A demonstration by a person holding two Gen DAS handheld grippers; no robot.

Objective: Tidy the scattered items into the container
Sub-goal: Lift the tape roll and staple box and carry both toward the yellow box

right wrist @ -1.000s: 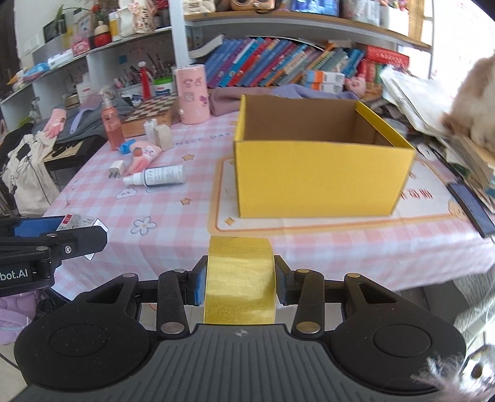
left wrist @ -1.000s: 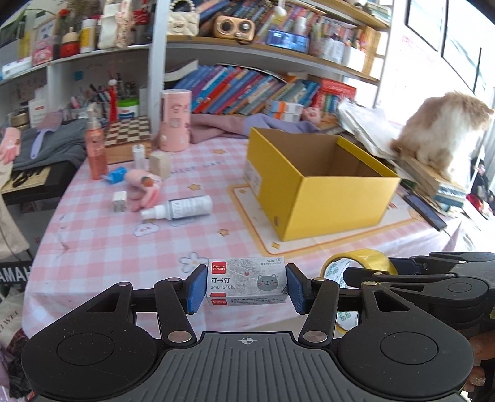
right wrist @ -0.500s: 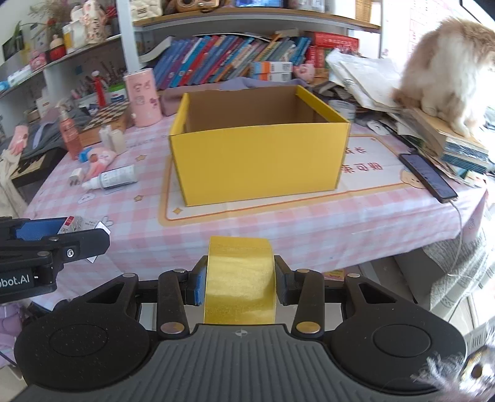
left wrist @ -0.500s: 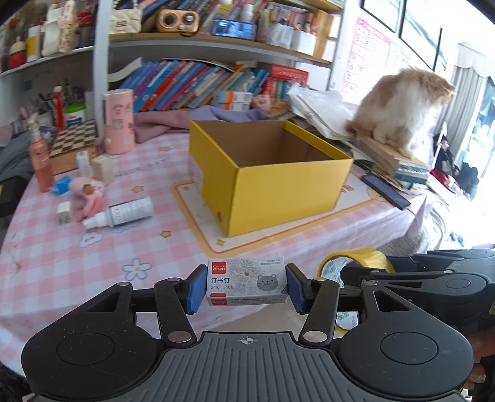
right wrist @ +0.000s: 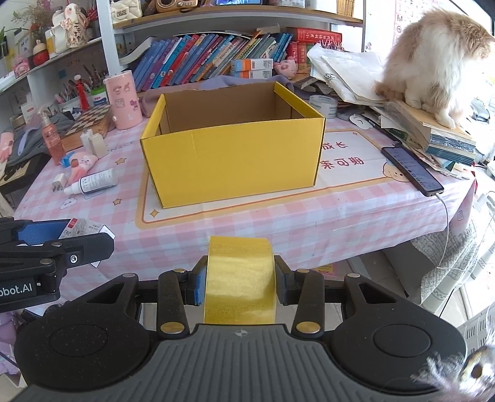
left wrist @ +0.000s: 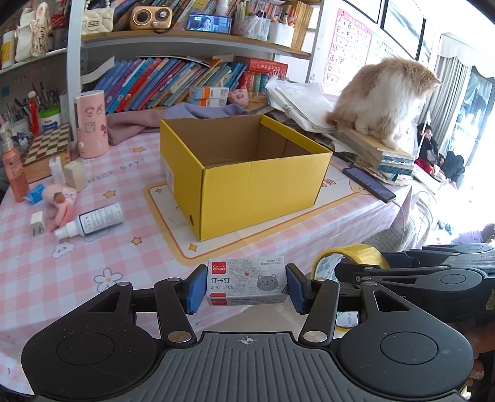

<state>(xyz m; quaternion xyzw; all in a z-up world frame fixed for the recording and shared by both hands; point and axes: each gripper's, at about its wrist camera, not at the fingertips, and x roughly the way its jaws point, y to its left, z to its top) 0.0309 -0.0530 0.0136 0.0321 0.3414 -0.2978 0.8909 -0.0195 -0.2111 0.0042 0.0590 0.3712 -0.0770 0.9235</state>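
This is a lived-in home, probably a study or a child's room. In the upper half of the frame, white shelves (left wrist: 191, 34) carry rows of children's books (left wrist: 173, 82), a small radio (left wrist: 151, 18) and pen holders. A pink checked tablecloth (left wrist: 92, 247) covers the table. At the upper right a fluffy cat (left wrist: 386, 99) sits on stacked books, under an alphabet poster (left wrist: 346, 46).
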